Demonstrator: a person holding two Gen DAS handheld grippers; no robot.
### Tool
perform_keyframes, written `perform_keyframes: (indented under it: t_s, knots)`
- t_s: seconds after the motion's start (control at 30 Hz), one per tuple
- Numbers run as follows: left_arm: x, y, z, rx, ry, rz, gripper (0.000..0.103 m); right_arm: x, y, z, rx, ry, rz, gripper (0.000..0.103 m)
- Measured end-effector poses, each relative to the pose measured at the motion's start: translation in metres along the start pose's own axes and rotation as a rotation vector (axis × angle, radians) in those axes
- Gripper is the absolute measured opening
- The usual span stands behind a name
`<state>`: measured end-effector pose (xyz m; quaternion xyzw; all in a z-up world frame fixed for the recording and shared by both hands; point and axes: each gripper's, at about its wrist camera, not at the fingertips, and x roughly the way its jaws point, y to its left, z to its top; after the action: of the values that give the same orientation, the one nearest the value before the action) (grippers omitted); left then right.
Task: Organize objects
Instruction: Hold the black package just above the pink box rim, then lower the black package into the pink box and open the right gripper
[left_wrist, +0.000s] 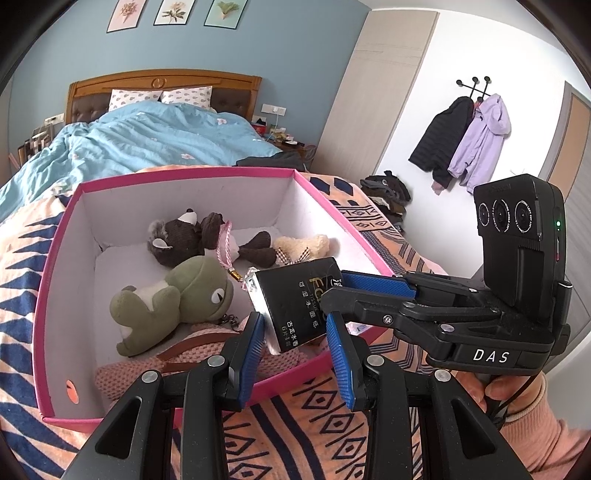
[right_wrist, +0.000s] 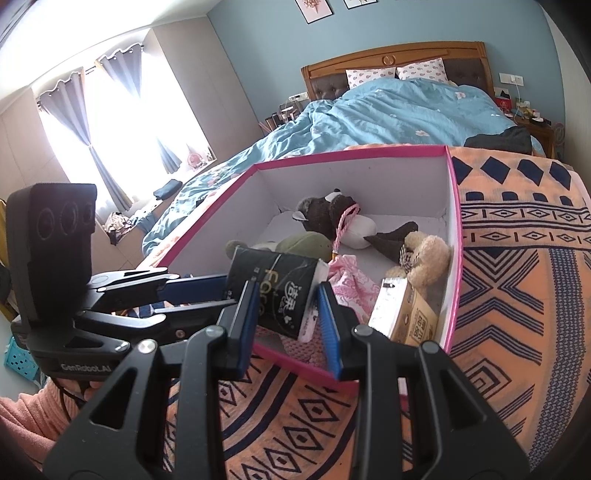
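Note:
A black tissue pack hangs over the near edge of the pink box. My left gripper is shut on its lower end, one blue pad on each side. My right gripper reaches in from the right and is shut on the same pack. In the right wrist view the tissue pack sits between my right gripper's pads. The left gripper clamps its left edge. Inside the pink box lie a brown plush, a green frog plush and a beige bear.
The box rests on an orange patterned blanket at the foot of a bed with a blue duvet. A kraft tissue packet and pink cloth lie in the box's near corner. Coats hang on the right wall.

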<state>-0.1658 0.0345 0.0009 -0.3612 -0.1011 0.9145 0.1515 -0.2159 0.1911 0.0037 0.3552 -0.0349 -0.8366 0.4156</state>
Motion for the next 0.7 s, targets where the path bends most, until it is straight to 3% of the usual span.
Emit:
perform_keyframes:
  t_s: [0.7]
  knots:
    - [0.011, 0.010, -0.005, -0.019, 0.025, 0.009, 0.034, 0.018, -0.001, -0.002, -0.009, 0.034, -0.043, 0.035]
